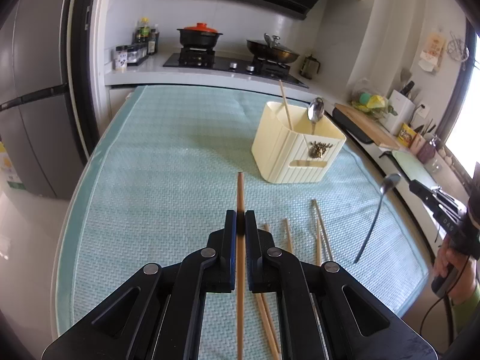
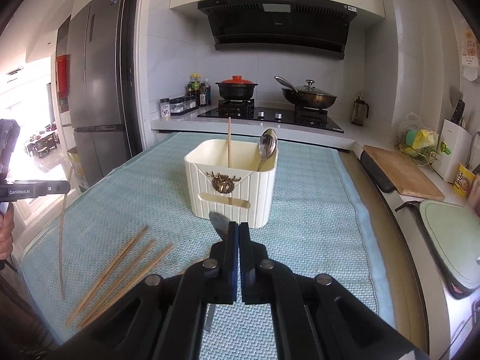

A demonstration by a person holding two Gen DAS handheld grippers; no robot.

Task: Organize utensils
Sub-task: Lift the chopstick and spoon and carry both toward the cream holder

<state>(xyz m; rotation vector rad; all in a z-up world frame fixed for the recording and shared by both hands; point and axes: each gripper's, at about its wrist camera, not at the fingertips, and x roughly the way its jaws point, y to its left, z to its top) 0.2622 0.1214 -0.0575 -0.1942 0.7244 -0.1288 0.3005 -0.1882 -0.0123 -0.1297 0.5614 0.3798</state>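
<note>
My left gripper [image 1: 240, 214] is shut on a wooden chopstick [image 1: 240, 189] that points ahead over the teal mat [image 1: 156, 180]. A cream utensil holder [image 1: 288, 156] stands ahead to the right, with one chopstick [image 1: 285, 105] and a spoon [image 1: 315, 111] upright in it. Several loose chopsticks [image 1: 319, 231] lie on the mat by my left gripper. My right gripper [image 2: 239, 228] is shut on a metal spoon [image 2: 219, 223], held just before the holder [image 2: 231, 186]. The left gripper [image 2: 60, 187] shows at the left edge of the right wrist view, the chopstick [image 2: 61, 240] hanging from it.
A stove [image 2: 270, 115] with a red-lidded pot [image 2: 236, 88] and a wok [image 2: 309, 96] lies beyond the mat. A wooden cutting board [image 2: 402, 171] and a green-lidded appliance [image 2: 450, 240] line the right counter. A fridge [image 2: 99, 84] stands at left.
</note>
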